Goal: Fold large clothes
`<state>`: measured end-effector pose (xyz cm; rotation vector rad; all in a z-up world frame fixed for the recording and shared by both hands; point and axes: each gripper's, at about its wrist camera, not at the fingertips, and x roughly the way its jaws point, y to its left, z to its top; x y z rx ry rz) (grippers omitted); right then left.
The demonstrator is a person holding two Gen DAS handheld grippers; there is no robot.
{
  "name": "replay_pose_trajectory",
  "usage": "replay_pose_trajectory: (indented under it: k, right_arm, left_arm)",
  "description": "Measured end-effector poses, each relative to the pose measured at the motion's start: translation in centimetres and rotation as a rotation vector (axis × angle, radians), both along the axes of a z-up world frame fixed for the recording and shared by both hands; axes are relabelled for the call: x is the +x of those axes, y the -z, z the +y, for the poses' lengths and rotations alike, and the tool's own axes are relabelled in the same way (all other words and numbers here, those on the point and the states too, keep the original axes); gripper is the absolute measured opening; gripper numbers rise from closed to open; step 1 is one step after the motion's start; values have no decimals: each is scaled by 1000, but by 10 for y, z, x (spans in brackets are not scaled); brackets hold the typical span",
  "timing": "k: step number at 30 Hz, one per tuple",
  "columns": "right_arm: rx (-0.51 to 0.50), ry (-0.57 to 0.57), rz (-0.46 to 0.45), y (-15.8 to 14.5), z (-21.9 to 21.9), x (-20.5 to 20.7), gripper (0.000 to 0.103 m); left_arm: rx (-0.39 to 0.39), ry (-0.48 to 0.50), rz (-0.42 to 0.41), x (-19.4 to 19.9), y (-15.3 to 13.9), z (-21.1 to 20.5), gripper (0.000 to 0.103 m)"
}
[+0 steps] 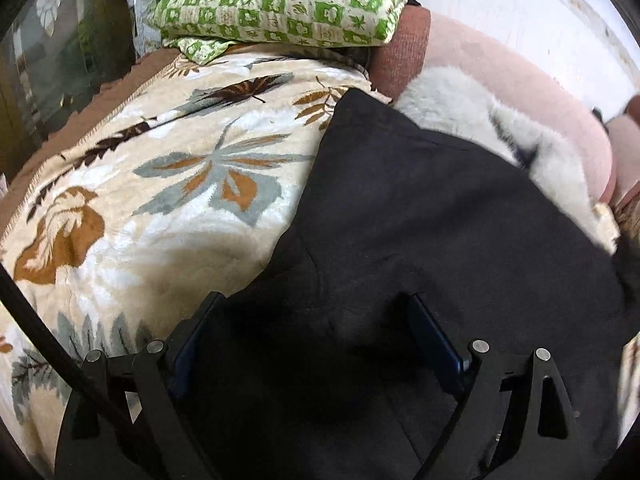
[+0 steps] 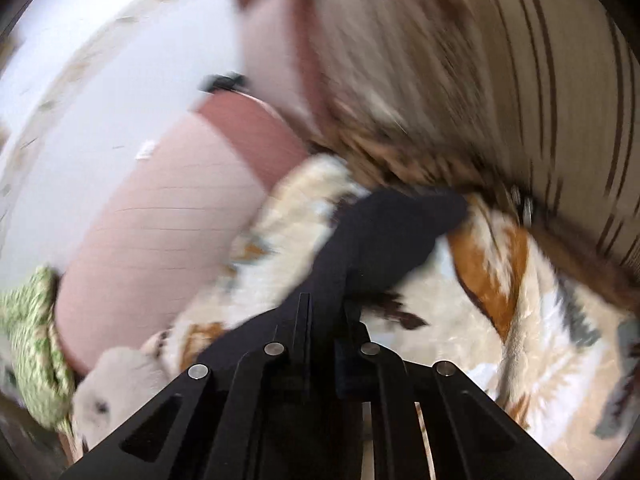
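- Your left gripper (image 1: 316,320) is spread wide, fingers well apart, hanging right over the black garment (image 1: 420,208) with nothing pinched between the blue pads (image 1: 436,336).
- That garment lies spread across the leaf blanket (image 1: 168,184), covering the right half of the left wrist view and running under both fingers. Whether the pads actually touch the cloth, can't tell.
- Your right gripper (image 2: 326,308) is clamped down on a fold of the same garment (image 2: 384,236). The jaws are nearly together and the black cloth runs out from between them, ending in a bunched tip near the sofa back.
- The right wrist view is heavily smeared, so fine detail there is a wash.
- Blanket (image 2: 532,320) sits under the cloth in that view too, cream with brown and grey leaves.
- Behind the garment there's a white fluffy thing (image 1: 472,112) pressed against the pink armrest (image 1: 532,92); it also shows low on the left in the right wrist view (image 2: 120,392).
- A green checked pillow (image 1: 288,0) sits at the far end of the blanket, on top of a second green piece.
- A black cable (image 1: 60,360) crosses the lower left corner of the left wrist view.
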<state>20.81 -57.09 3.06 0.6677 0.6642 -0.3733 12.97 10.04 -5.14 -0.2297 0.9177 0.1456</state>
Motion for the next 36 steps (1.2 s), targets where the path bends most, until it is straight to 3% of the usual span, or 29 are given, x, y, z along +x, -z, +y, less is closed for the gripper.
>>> replay_pose_trajectory:
  k: [5,8,9,12,14,15,17,18,19,23,24,29,32,36]
  right_arm:
    - [-110,-210,-99,-86,109,-19,5]
    - [-131,-381,-137,-109,188,-30,2]
    - [-142,-489,-142,-113,231,-35,2]
    - [-168,-734,-104,-101,325,-48,3]
    - [-205,-880,-31,-75,384,-61,6]
    - [-231,-936,4,-62,407,-69,12]
    - [-285,-973,55,-34,427,-85,38]
    - [-300,-941,83,-20,423,-91,54]
    - [-300,-906,99,-12,415,-91,61]
    - [-223,-646,158,8,326,-95,61]
    - [-184,-545,158,10,284,-95,63]
    - [-33,-190,121,14,132,-88,81]
    - [37,-99,92,15,75,-62,87]
    - [135,-47,57,27,33,-22,90]
  left_arm:
    - [-114,-27,-57,-12,-26,20,91]
    - [-137,-58,-122,-21,-46,35,91]
    - [-140,-75,-146,-24,-52,41,91]
    - [-151,-145,-202,-31,-65,64,91]
    - [-172,-187,-217,-34,-68,78,91]
    - [-199,-201,-216,-35,-68,85,91]
    - [-246,-200,-206,-34,-67,93,91]
    - [-265,-197,-203,-34,-67,95,91]
    - [-269,-197,-204,-35,-68,95,91]
    - [-189,-192,-227,-38,-72,82,91]
    - [-169,-187,-228,-37,-71,77,91]
    - [-149,-147,-192,-30,-56,59,91]
    - [-117,-121,-159,-23,-45,47,91]
    - [-75,-95,-132,-13,-36,37,91]
